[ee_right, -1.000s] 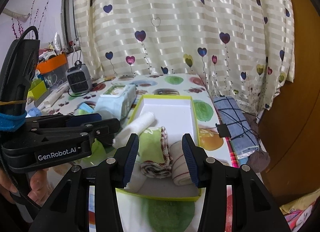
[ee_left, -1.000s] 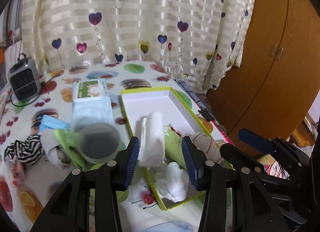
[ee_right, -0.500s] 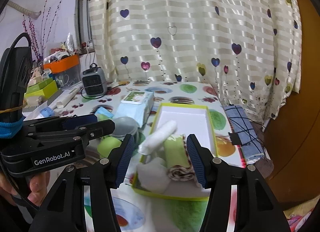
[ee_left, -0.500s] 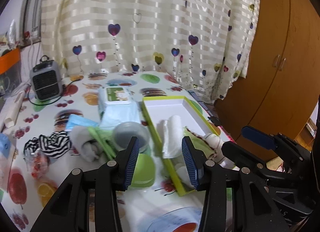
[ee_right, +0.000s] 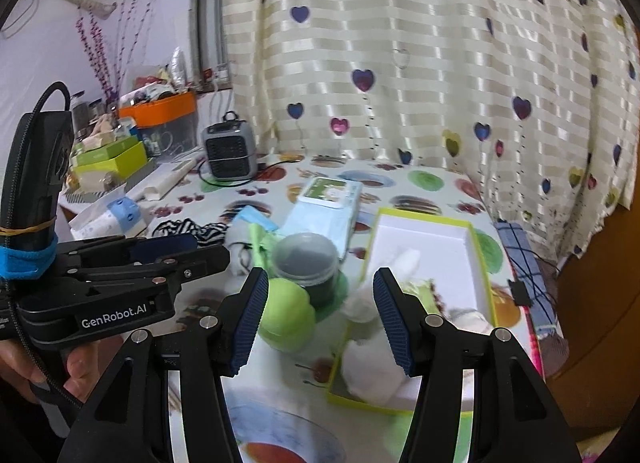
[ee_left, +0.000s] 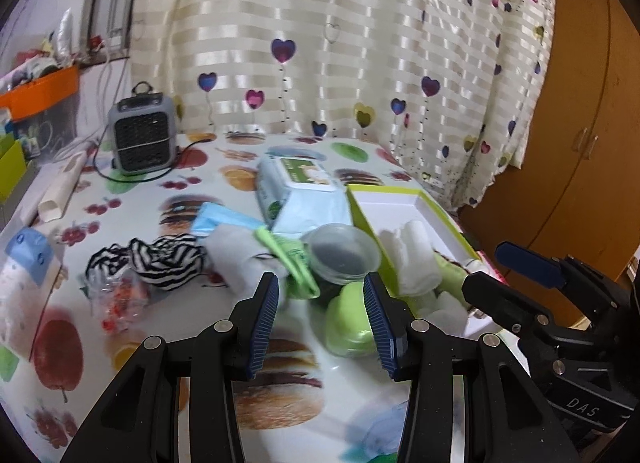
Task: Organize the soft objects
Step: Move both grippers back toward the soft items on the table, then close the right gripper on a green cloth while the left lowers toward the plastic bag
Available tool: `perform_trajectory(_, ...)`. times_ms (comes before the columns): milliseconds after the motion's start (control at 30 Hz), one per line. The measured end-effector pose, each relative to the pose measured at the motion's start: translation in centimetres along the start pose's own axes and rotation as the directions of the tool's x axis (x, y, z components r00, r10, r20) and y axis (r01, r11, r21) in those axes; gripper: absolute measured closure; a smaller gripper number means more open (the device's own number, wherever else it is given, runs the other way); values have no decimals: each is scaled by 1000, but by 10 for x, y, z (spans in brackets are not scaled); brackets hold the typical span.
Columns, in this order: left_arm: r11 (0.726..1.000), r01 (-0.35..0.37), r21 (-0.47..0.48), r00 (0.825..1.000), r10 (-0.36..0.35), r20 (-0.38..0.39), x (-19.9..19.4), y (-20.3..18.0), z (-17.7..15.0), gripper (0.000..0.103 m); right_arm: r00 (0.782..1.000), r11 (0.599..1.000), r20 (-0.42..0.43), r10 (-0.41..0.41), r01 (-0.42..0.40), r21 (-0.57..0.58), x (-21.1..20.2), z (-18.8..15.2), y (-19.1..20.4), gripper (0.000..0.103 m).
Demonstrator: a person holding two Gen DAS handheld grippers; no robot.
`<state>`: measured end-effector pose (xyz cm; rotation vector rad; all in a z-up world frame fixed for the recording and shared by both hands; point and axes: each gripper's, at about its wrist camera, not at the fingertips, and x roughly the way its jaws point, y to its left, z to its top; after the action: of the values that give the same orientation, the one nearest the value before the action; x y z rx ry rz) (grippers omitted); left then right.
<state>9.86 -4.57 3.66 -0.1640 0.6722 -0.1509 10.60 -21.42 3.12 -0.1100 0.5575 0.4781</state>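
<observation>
Left gripper (ee_left: pixel 320 317) and right gripper (ee_right: pixel 318 317) gape empty above what looks like rolled cloths in the box (ee_right: pixel 478 263).

Grey heater (ee_left: pixel 142 137) by heart curtain (ee_left: pixel 360 43); orange bin (ee_right: pixel 164 111); wooden wardrobe (ee_left: pixel 580 123) at right

The green ball (ee_left: pixel 348 323) on the tabletop (ee_left: pixel 168 199) is smeared by motion, its right side hidden behind the left tool (ee_left: pixel 320 313). In the box (ee_right: pixel 478 263), the white cloths (ee_right: pixel 372 375) blur into one mass, partly behind the right tool (ee_right: pixel 318 313). A bluish dish (ee_right: pixel 280 439) is cut off by the bottom edge, its contents unreadable. The small clutter on the far shelf (ee_right: pixel 136 99) is too small to tell
</observation>
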Motion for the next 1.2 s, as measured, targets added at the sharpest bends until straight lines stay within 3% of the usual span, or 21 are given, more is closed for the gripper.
perform_trajectory(433,990,-103,-97,995,102,-13,-6,76,-15,60,994,994,-46,101,-103,-49,33,6,43,47)
perform_trajectory(767,970,-182,-161,983,181,-24,2,127,-16,58,990,987,-96,105,-115,-110,62,13,62,47)
perform_trajectory(1200,957,-211,-201,977,197,-84,31,168,-22,52,981,975,-137,138,-159,-158,98,26,84,47)
